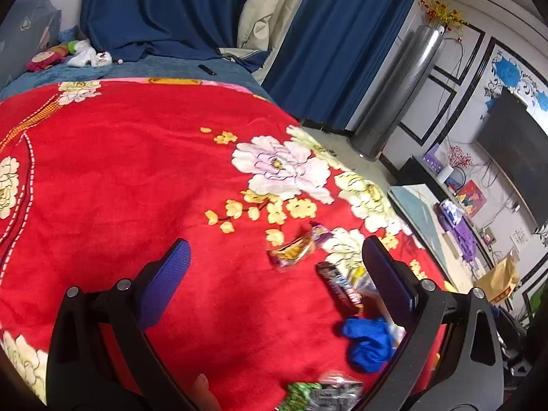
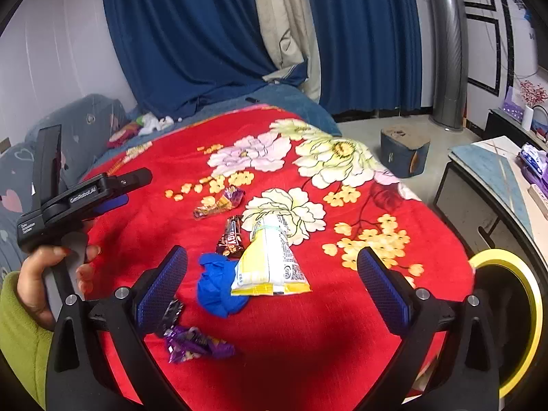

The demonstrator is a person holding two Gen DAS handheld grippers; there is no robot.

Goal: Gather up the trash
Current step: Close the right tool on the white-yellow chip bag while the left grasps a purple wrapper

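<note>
right wrist view: right gripper [image 2: 272,274], jaws wide apart, nothing between them, held over a bed with a red floral blanket [image 2: 144,226]. on the blanket, clustered near the middle: one yellow-and-white snack bag [image 2: 270,267], its neck tied with a band, lying flat; one crumpled blue item [image 2: 219,291] touching the bag's left edge; one dark brown bar wrapper [image 2: 231,236] just behind the blue item; one orange-and-purple wrapper [image 2: 219,203] further back, apart from the rest; one purple wrapper [image 2: 197,342] nearest the camera, beside the left finger. left gripper [image 2: 113,188] at the left edge, held in a hand [image 2: 41,274] with a green sleeve. a yellow-rimmed bin [image 2: 527,294] stands at the bed's right side.

left wrist view: left gripper [image 1: 275,270], jaws wide apart, empty, above the blanket [image 1: 137,171]. orange-and-purple wrapper [image 1: 296,248] and brown bar wrapper [image 1: 339,289] lie between the fingers; blue item [image 1: 368,340] nearer the right finger; a green-and-black wrapper [image 1: 322,394] at the bottom edge, blurred. blue curtains [image 1: 164,10] behind.
</note>
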